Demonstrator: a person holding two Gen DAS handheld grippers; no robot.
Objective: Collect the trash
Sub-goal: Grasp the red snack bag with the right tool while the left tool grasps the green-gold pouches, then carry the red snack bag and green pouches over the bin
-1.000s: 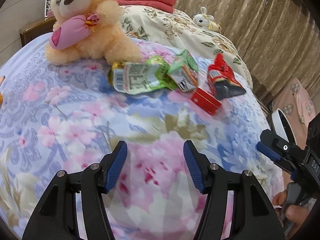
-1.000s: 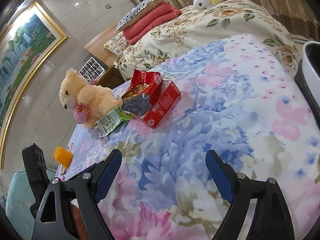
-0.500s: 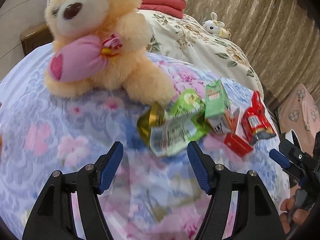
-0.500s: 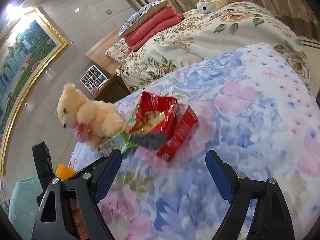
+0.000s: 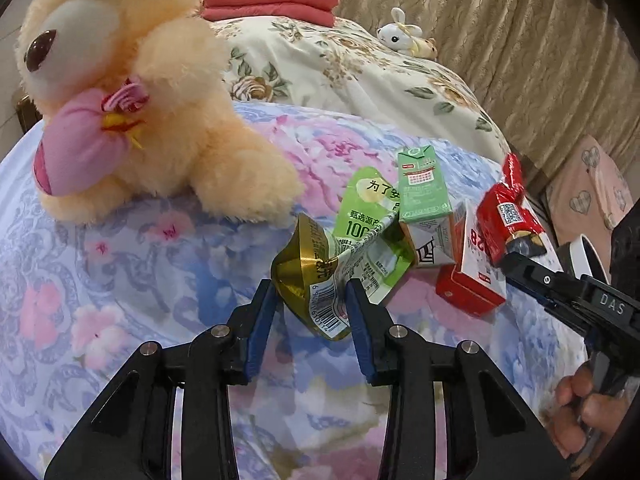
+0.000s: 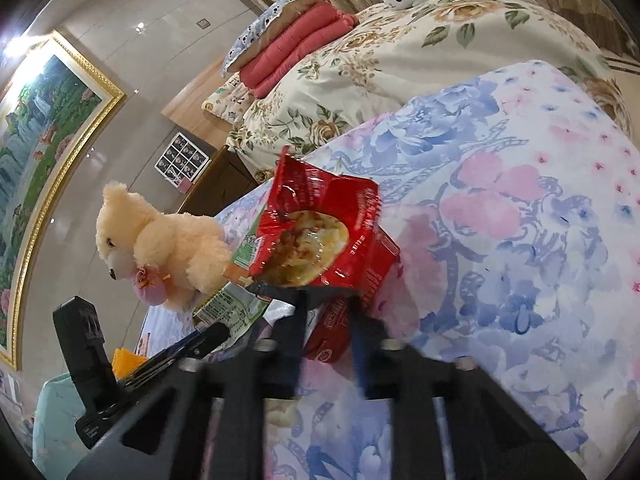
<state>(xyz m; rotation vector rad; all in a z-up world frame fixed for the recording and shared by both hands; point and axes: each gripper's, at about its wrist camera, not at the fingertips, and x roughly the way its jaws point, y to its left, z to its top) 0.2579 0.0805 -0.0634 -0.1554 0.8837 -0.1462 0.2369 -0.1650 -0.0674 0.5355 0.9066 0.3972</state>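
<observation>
Left gripper (image 5: 310, 308) pinches just the green wrapper's (image 5: 340, 276) crinkly edge, right gripper (image 6: 326, 320) clamps the red bag (image 6: 320, 236); either could slip, and crumbs might spill on the bedspread (image 5: 120, 280).

Ahead-left of your left tool sits a teddy bear (image 5: 132, 92) on the floral bedspread (image 5: 120, 280), folded red blankets (image 5: 272, 4) and a toy rabbit (image 5: 400, 34) farther beyond.

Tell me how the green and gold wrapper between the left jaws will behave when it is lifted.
The green and gold wrapper looks crumpled and thin, so it probably flops and bends rather than staying stiff. It seems empty, so likely very light. Its glossy foil may slip unless the left gripper closes firmly.
</observation>
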